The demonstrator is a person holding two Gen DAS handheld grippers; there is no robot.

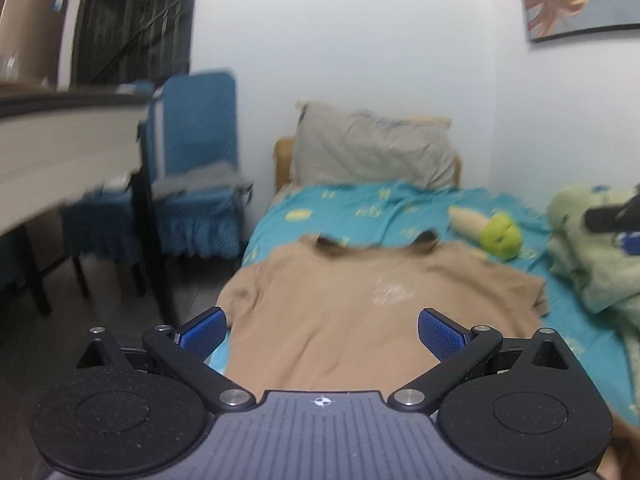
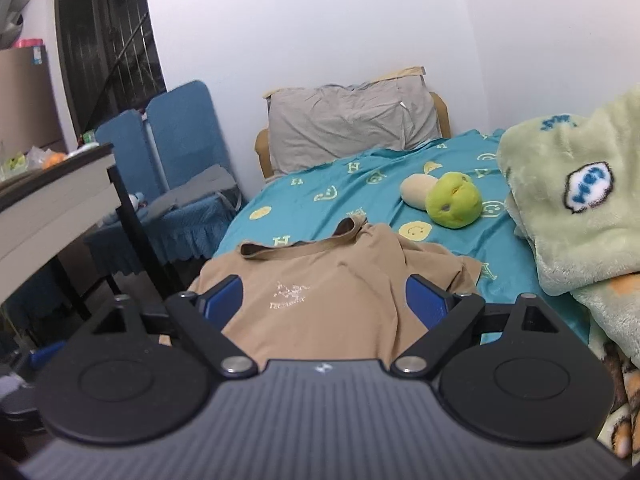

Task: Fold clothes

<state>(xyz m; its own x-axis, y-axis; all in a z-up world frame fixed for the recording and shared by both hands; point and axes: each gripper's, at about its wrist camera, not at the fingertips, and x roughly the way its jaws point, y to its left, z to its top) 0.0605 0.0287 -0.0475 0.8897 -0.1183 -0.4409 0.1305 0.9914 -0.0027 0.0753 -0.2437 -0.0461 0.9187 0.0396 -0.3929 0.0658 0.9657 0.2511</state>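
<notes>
Teal bed sheet (image 2: pixel 320 196) carries the tan T-shirt (image 2: pixel 320 280) spread flat for folding; left gripper (image 1: pixel 322 330) and right gripper (image 2: pixel 324 300) hover above it, jaws apart, holding nothing.

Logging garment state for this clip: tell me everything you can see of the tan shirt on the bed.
The tan shirt is a soft, knit-looking T-shirt with a darker ribbed collar and a small pale chest logo. It lies face up and unfolded on the teal bedsheet, collar toward the pillow, rumpled around the collar and sleeves, one sleeve by the bed's edge. Both the left tool and right tool are open above its lower part; neither visibly grips it.
</notes>
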